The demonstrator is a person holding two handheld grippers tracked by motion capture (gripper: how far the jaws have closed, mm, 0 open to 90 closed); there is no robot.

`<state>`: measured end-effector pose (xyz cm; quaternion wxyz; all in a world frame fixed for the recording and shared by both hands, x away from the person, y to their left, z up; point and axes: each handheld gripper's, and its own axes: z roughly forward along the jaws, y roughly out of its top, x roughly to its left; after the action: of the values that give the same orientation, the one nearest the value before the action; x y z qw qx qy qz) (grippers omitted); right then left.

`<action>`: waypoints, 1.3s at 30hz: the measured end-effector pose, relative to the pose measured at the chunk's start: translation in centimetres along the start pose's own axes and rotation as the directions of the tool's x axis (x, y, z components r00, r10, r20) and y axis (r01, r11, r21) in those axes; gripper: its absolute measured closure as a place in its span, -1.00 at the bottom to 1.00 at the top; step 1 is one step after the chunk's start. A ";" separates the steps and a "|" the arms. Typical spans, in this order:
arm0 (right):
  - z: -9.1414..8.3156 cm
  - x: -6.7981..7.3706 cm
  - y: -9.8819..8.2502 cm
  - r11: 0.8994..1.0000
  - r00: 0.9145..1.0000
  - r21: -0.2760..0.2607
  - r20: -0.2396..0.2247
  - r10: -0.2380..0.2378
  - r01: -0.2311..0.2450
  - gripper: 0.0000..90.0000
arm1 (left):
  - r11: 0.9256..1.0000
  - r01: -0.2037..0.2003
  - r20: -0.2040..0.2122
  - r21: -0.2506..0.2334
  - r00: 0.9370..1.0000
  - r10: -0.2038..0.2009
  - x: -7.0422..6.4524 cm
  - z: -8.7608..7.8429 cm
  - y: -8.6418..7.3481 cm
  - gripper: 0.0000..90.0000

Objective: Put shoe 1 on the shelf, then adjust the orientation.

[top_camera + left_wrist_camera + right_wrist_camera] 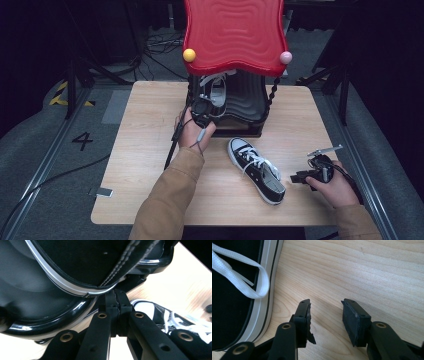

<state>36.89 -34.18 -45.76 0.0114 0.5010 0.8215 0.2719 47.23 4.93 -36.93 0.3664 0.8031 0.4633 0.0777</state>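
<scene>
A black canvas shoe (217, 92) with a white sole sits in the lower black shelf (247, 107) of a small rack. My left gripper (202, 107) is at its near end. In the left gripper view the jaws (116, 296) are pressed together right at the shoe's (87, 262) white sole rim and stitched edge, pinching it. The matching shoe (256, 169) lies on the table, toe toward the rack. My right gripper (300, 176) rests low beside it, open. In the right gripper view that gripper (325, 312) has bare wood between its pads, and the shoe (234, 302) and its lace (249, 287) lie to the left.
The rack's red wavy top (232, 35) overhangs the shelf, with a yellow ball (189, 55) and a pink ball (285, 57) at its corners. The glossy shelf rim (62, 315) curves under the held shoe. Bare wooden table (145, 150) stretches left and front. Cables lie on the floor.
</scene>
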 end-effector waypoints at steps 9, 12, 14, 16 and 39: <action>0.0 -0.2 0.0 1.000 1.000 -0.006 -0.014 0.007 -0.007 0.30 | 1.000 0.026 -0.009 -0.006 1.000 -0.026 -0.2 1.3 1.0 1.00; 0.1 -0.1 0.0 1.000 1.000 -0.006 -0.012 0.005 -0.005 0.30 | 1.000 0.031 -0.002 0.006 1.000 -0.031 -0.2 1.4 1.2 1.00; 0.0 0.0 0.0 1.000 1.000 -0.003 -0.007 -0.006 0.006 0.29 | 1.000 0.003 -0.004 0.009 1.000 -0.002 -0.2 1.2 1.1 0.99; 0.0 0.0 0.0 1.000 1.000 0.004 -0.002 -0.007 0.007 0.30 | 1.000 -0.007 0.018 -0.007 1.000 0.007 -0.2 1.0 0.7 0.82; -2.0 1.1 0.7 0.995 0.995 0.051 0.059 -0.086 0.083 0.52 | 0.998 -0.058 -0.039 0.038 0.997 0.060 -0.6 -6.1 -4.6 0.03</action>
<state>36.37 -33.87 -43.48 0.0360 0.4742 0.8475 0.2357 40.89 8.95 -35.49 0.3396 0.8215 0.4479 0.0959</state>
